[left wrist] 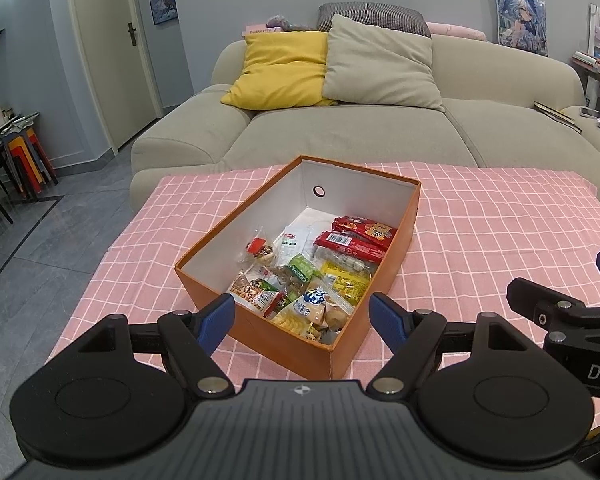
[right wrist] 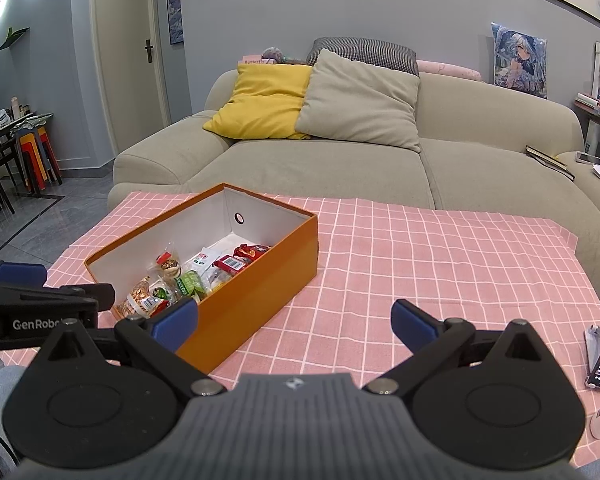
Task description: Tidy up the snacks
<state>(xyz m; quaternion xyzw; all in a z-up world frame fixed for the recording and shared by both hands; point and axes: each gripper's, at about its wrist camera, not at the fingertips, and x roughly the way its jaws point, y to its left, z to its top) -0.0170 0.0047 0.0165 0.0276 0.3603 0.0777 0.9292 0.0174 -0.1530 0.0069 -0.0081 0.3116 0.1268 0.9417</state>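
Left claw [left wrist: 302, 320]: spread wide and holding nothing, hovering just over the near end of the box.
Orange box [left wrist: 260, 334]: sits open on the pink checked desk [left wrist: 480, 240], toward its left side.
Snacks [left wrist: 324, 268]: all lie loose inside the box, heaped toward its near end; the far end shows bare white floor.
Red packets [left wrist: 360, 238]: stacked against the box's right wall.
Right claw [right wrist: 294, 322]: also spread wide and holding nothing, over bare cloth just right of the box.
Risk: the packets overlap, so a pinch may lift two at once or slip on crinkly film.
Risk: a low claw could catch the cardboard rim and drag the light box across the cloth.
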